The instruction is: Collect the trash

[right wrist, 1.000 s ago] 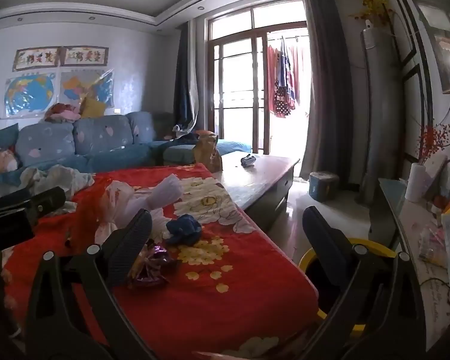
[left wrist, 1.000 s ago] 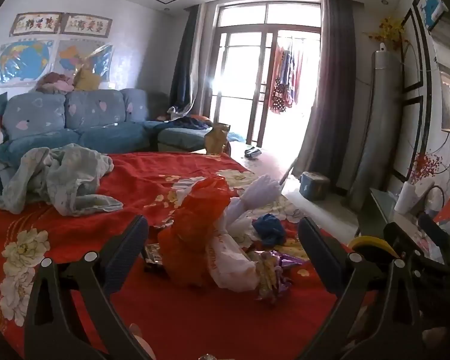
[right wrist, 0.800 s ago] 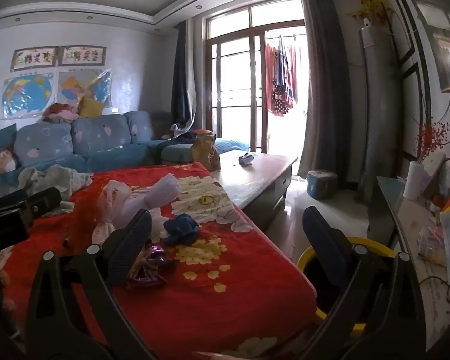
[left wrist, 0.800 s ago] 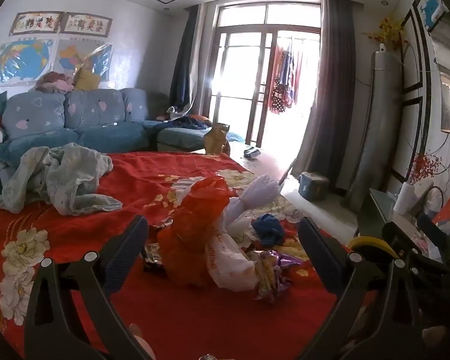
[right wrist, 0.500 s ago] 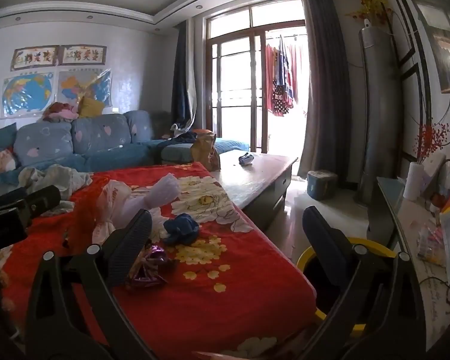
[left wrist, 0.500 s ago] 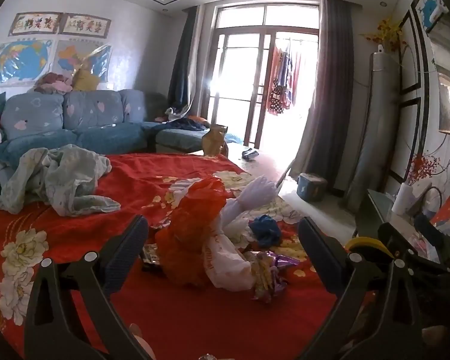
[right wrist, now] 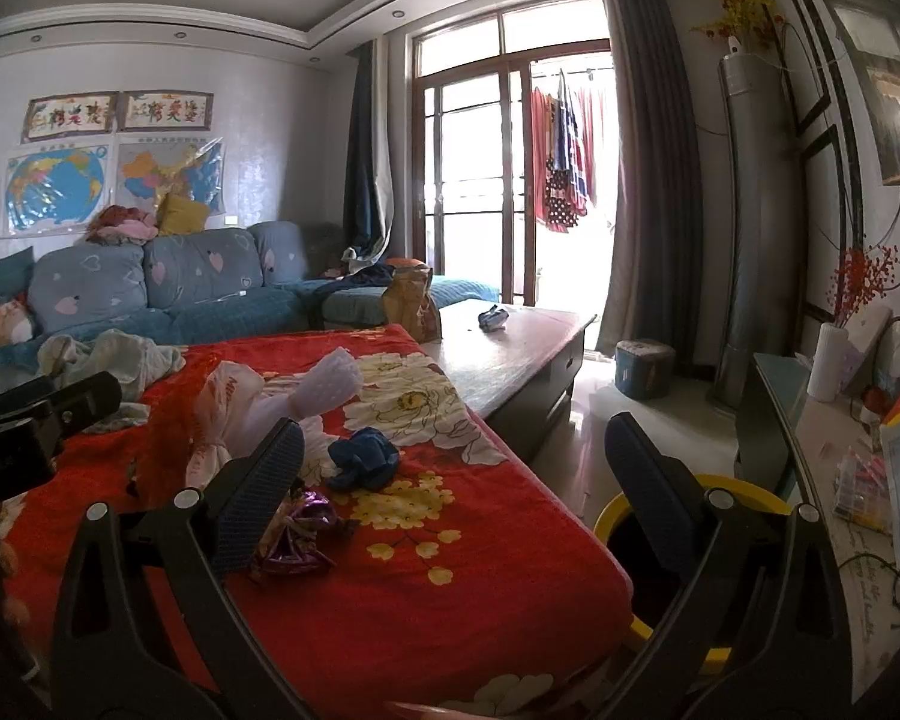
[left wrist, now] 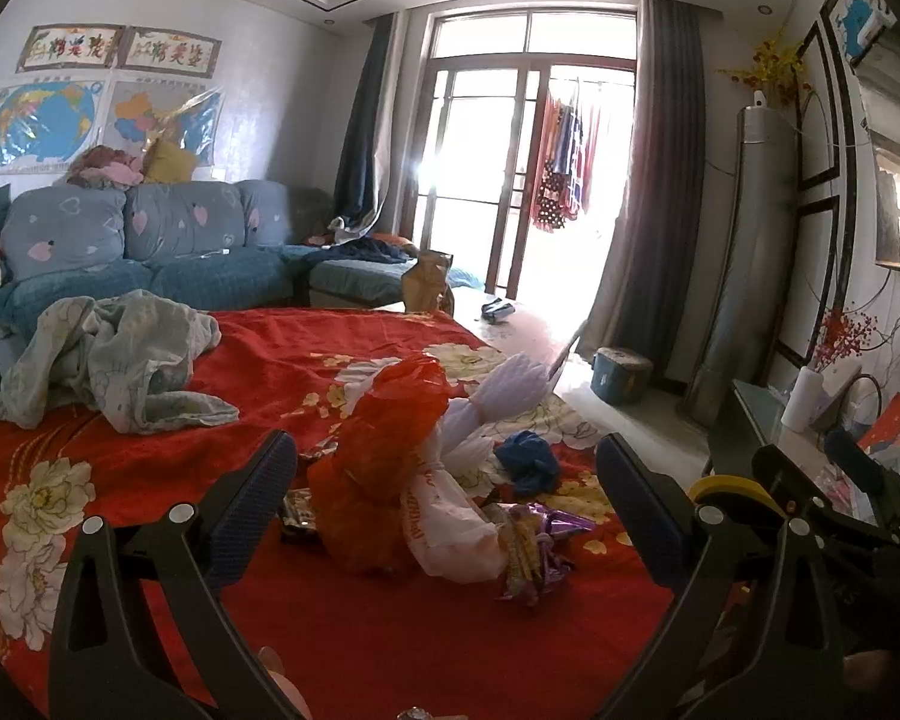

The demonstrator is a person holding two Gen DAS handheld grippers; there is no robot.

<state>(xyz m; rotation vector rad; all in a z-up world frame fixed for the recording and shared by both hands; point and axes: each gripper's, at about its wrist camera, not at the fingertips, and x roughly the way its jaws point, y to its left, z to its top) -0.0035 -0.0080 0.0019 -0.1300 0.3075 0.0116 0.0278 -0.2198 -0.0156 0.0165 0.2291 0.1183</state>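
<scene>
Trash lies in a heap on the red flowered cloth (left wrist: 354,630): an orange plastic bag (left wrist: 384,450), a white printed bag (left wrist: 450,528), white foam netting (left wrist: 504,390), a blue crumpled wad (left wrist: 528,462), shiny purple and gold wrappers (left wrist: 534,546) and a dark wrapper (left wrist: 299,513). My left gripper (left wrist: 444,498) is open and empty, just short of the heap. My right gripper (right wrist: 450,480) is open and empty, above the cloth's right edge, with the blue wad (right wrist: 363,457) and purple wrapper (right wrist: 300,531) to its left. A yellow-rimmed black bin (right wrist: 744,489) stands on the floor at right.
A grey crumpled garment (left wrist: 114,360) lies at the cloth's back left. A bare wooden table end (right wrist: 510,348) carries a brown paper bag (right wrist: 411,300). A blue sofa (left wrist: 150,252) stands behind. A side cabinet (right wrist: 822,450) with clutter is at right.
Both grippers stay open and nearly still. The left view has shifted slightly, and the trash heap sits a touch further left and higher in it.
</scene>
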